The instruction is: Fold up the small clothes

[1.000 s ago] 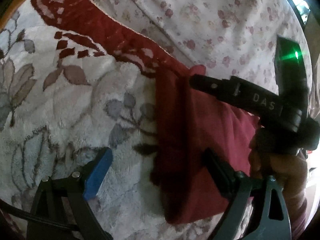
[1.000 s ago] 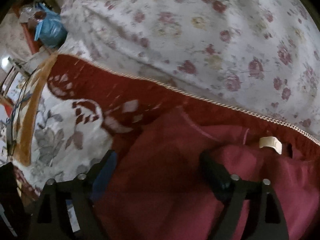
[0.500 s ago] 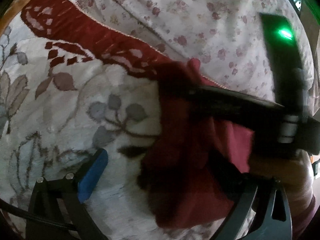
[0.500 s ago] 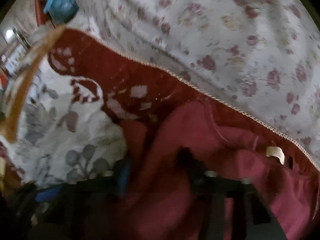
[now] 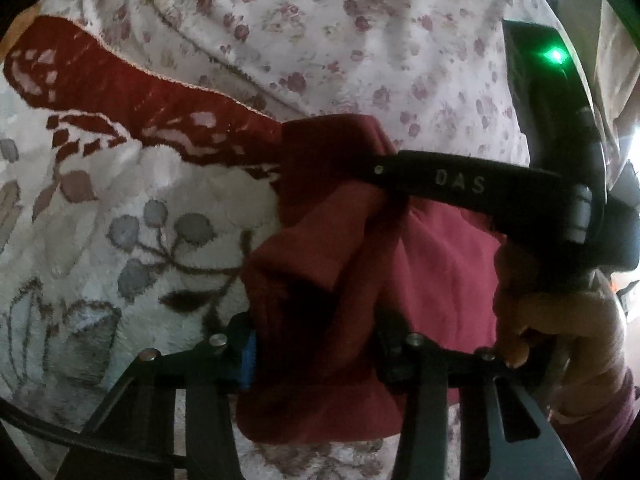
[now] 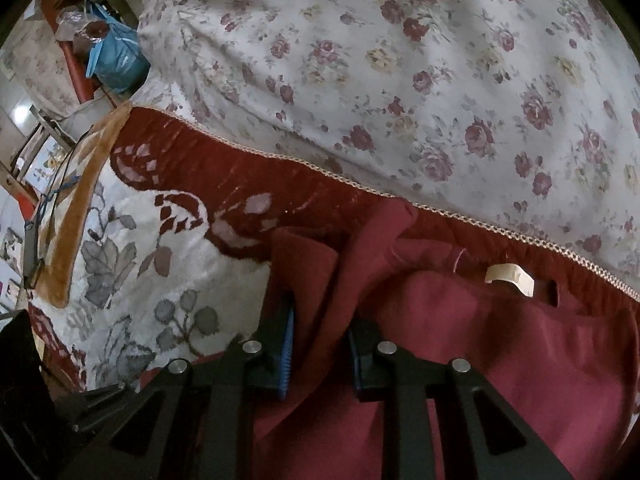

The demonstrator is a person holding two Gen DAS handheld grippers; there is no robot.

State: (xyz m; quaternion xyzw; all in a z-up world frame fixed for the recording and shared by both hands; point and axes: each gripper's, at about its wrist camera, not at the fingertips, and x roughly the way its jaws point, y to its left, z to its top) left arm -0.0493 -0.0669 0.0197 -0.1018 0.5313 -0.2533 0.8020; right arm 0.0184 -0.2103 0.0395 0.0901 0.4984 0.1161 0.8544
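I have my left gripper [image 5: 316, 344] clamped on a bunched edge of the maroon garment [image 5: 432, 264], and my right gripper [image 6: 320, 344] pinches another gathered fold of the same cloth [image 6: 520, 360], its jaws drawn close with fabric between them. The garment lies on the plush floral blanket [image 5: 120, 208], just below the rose-print sheet [image 6: 400, 80], with its pale neck label [image 6: 510, 276] showing near the far edge. I judge it light, soft and limp: it sags and creases wherever I am not holding it, so it will not keep a line by itself. The knit looks thick enough not to slip from the pads, but a grip on a bunch drags extra layers along. I think the better hold is a single flat edge or corner, both grippers on one hem, kept taut while I lay it over.
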